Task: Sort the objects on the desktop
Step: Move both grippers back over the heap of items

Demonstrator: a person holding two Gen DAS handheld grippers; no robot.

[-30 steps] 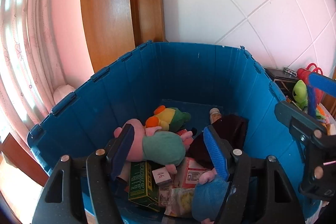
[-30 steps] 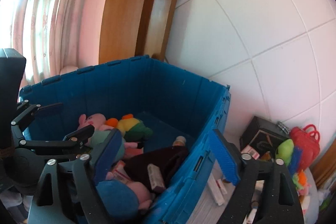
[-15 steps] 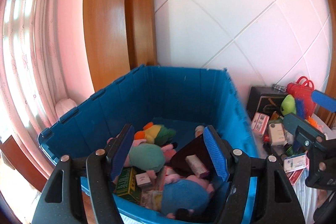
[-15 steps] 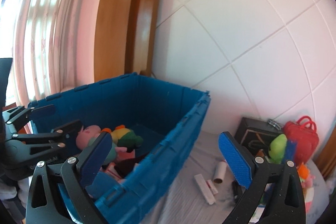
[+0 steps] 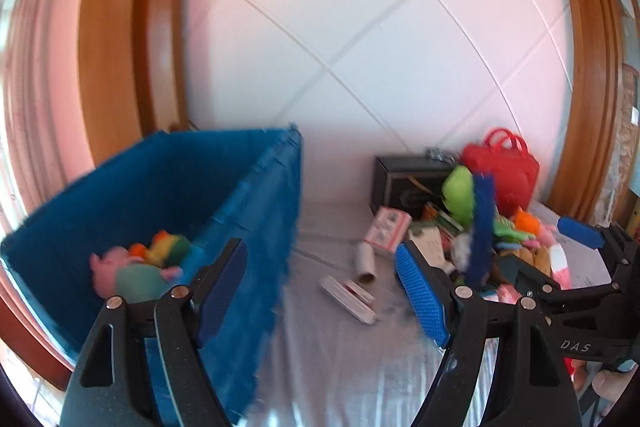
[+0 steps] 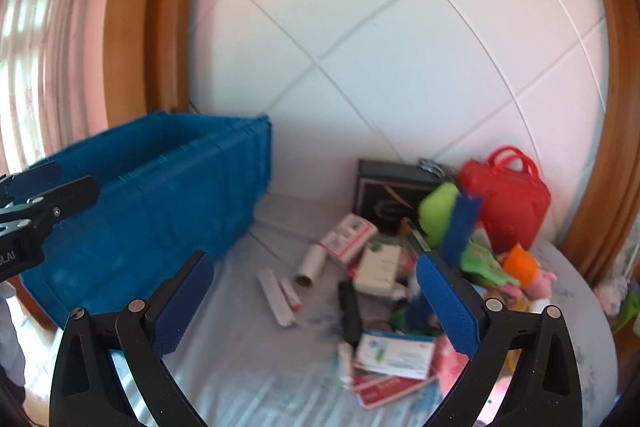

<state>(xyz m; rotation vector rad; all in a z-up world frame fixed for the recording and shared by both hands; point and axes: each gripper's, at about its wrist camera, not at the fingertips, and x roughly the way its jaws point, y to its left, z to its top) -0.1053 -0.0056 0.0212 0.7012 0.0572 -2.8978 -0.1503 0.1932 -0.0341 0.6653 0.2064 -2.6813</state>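
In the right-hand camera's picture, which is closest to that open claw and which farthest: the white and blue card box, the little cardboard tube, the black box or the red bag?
From the right gripper:
1. White and blue card box, low, just inside its right finger.
2. Cardboard tube, mid-table, ahead.
3. Black box and red bag, both back by the wall; too close to rank.

Deep blue plastic crate (image 6: 160,195) stands upright at left end of pale cloth-covered surface (image 6: 256,367), against tiled wall; pink plush pig (image 5: 132,273) and yellow-green-orange plush toy (image 5: 166,247) lie inside. Right of crate, loose clutter on surface: white flat stick-shaped pack (image 6: 276,297), small cardboard tube (image 6: 310,265), pink-white carton (image 6: 348,239), white box (image 6: 378,267), blue-white medicine box (image 6: 394,351). Behind, black box (image 6: 392,187), red plastic handbag (image 6: 508,199), lime-green plush toy (image 6: 438,209), all upright near wall
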